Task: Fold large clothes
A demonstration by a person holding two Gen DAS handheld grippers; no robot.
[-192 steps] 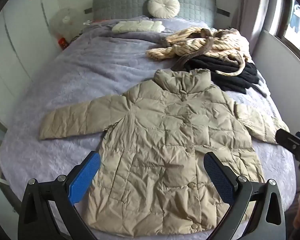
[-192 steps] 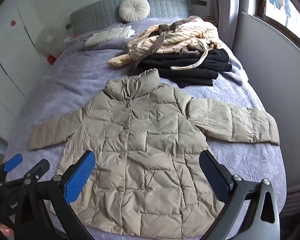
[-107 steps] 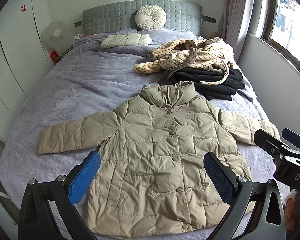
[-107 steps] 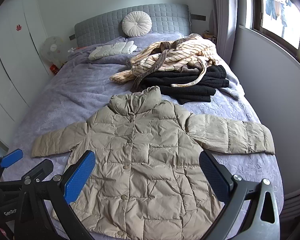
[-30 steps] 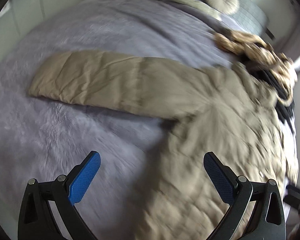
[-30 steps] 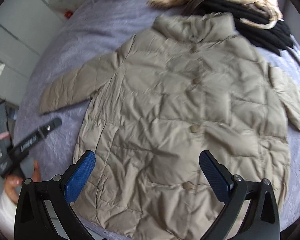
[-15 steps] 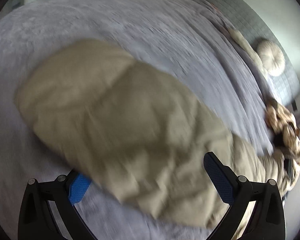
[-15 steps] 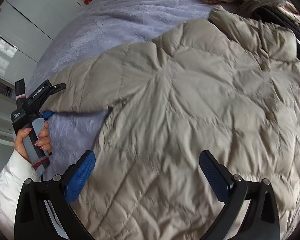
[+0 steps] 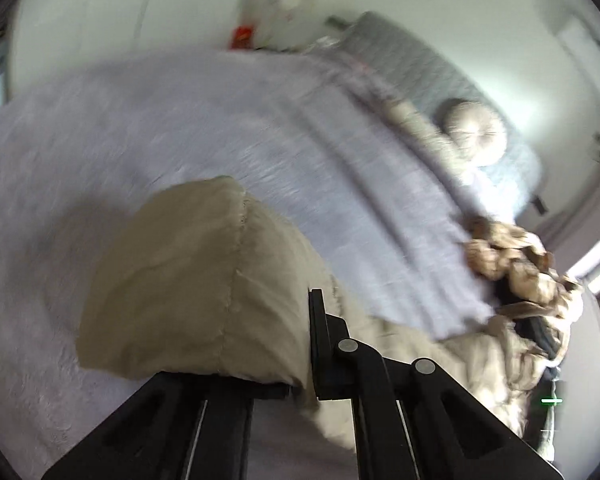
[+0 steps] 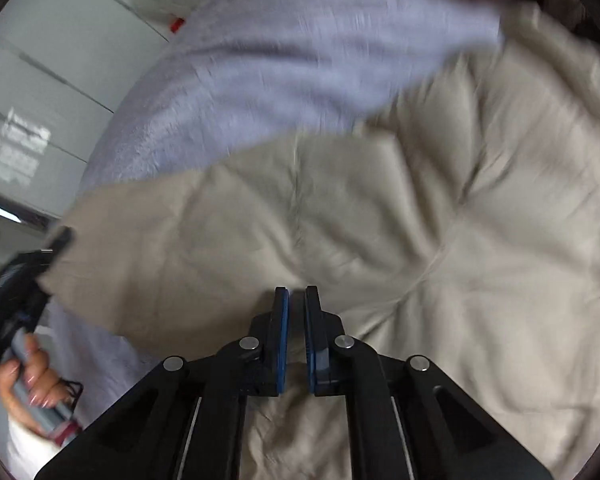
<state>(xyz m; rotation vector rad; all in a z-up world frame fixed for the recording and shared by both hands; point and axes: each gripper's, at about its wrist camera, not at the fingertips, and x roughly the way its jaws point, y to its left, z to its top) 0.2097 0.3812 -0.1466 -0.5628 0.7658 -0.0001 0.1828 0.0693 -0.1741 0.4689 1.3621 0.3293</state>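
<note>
A beige quilted puffer jacket [image 10: 440, 220] lies front up on a lilac bedspread [image 10: 300, 48]. My left gripper [image 9: 300, 344] is shut on the cuff end of the jacket's sleeve [image 9: 188, 280], which bulges up in front of the camera and hides its left finger. My right gripper [image 10: 296, 320] is shut on a pinch of jacket fabric near the underarm, its blue pads [image 10: 283, 336] nearly together. The left gripper also shows in the right wrist view [image 10: 16, 272], at the sleeve end, held by a hand.
The bedspread [image 9: 180, 128] stretches toward a grey padded headboard [image 9: 420, 64] with a round cushion [image 9: 474, 130]. A heap of striped and black clothes [image 9: 524, 264] lies at the far right. White wardrobe doors [image 10: 40, 80] and a fan [image 9: 280, 4] stand beside the bed.
Both grippers have gone from open to shut. The left closed on the sleeve cuff; the right dropped onto the jacket near the underarm and pinched fabric.
</note>
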